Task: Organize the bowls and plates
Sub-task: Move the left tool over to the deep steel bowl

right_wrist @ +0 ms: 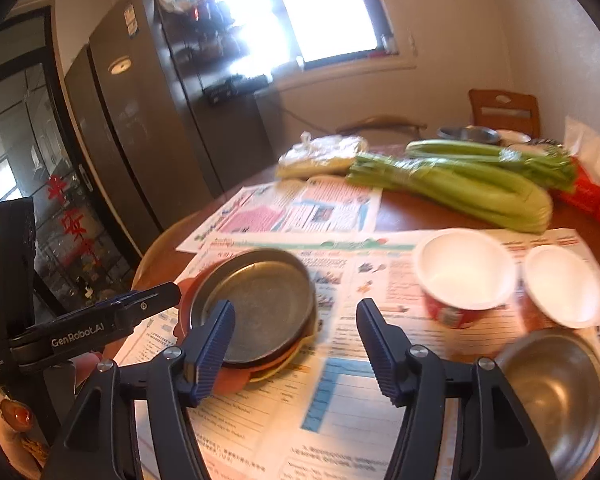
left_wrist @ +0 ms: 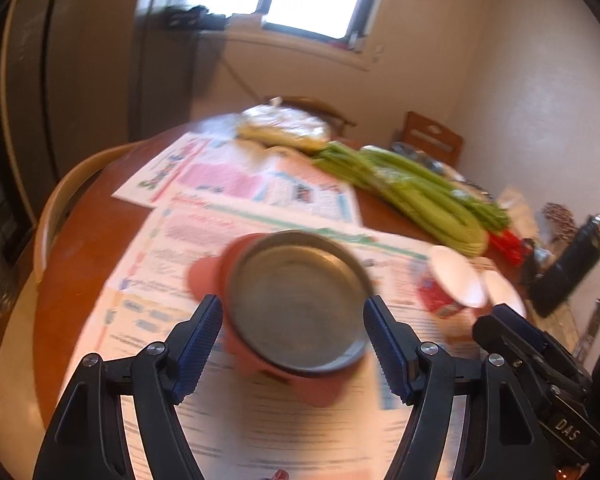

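Bright window (right_wrist: pixel 324 12) seen upper centre; dark fridge (right_wrist: pixel 140 120) at left; cream walls (left_wrist: pixel 540 80); wooden chair (right_wrist: pixel 504 110) placed behind round brown worktop (left_wrist: pixel 92 208).

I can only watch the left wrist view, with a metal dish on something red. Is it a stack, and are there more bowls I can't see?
Observer: Yes, it is a stack. The metal plate sits on the red dish, with a yellowish edge lower down.
Operator: Any other bowls?
Observer: A steel bowl sits near the right tool, which is open and empty.
Operator: How many white bowls?
Observer: Two white bowls, side by side behind the steel bowl.
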Motion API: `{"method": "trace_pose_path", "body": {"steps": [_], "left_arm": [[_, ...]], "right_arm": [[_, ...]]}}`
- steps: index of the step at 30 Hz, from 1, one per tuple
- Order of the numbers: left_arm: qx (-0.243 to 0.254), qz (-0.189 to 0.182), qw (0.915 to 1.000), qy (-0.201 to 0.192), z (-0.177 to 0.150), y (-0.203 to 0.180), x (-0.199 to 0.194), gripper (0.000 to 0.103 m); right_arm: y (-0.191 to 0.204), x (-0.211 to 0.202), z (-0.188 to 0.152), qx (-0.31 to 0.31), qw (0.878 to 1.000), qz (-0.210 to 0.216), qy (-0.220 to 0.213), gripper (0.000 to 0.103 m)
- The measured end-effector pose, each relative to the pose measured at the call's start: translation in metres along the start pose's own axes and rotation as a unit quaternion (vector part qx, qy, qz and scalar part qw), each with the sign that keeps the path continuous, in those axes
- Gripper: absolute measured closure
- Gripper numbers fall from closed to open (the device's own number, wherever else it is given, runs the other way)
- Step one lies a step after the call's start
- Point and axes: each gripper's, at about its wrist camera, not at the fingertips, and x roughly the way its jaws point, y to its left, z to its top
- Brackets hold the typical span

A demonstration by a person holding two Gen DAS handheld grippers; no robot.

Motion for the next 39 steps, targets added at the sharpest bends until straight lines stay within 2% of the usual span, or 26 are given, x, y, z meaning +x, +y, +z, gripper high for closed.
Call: {"method": "trace_pose_path", "body": {"steps": [4,14,20,23,30,36,39], "left_arm": [[0.024,-0.032,0.9992,0.005,-0.005,-0.040,-0.001,0.028],[0.093,-0.082,0.9920,0.023,-0.020,-0.136,0.003,0.028],[0.105,-0.097,0.9891,0.036,-0.030,-0.166,0.008,0.028],[0.115,-0.098,0.9876,0.044,-0.033,-0.178,0.012,0.028],[0.136,-0.097,0.9838,0.065,-0.045,-0.204,0.034,0.028],[0.136,-0.096,0.9817,0.093,-0.058,-0.213,0.067,0.028],[0.135,-0.098,0.9803,0.105,-0.063,-0.214,0.080,0.028]], "right_arm": [[-0.020,-0.030,0.001,0.005,1.000,-0.023,-0.013,0.039],[-0.090,-0.101,-0.009,0.048,0.992,-0.102,-0.058,0.037],[-0.133,-0.133,-0.019,0.061,0.983,-0.159,-0.062,0.037],[-0.151,-0.143,-0.023,0.067,0.982,-0.170,-0.055,0.037],[-0.183,-0.135,-0.040,0.072,0.979,-0.189,-0.011,0.037],[-0.192,-0.108,-0.054,0.078,0.984,-0.156,0.032,0.037],[-0.192,-0.095,-0.059,0.068,0.984,-0.159,0.045,0.037]]}}
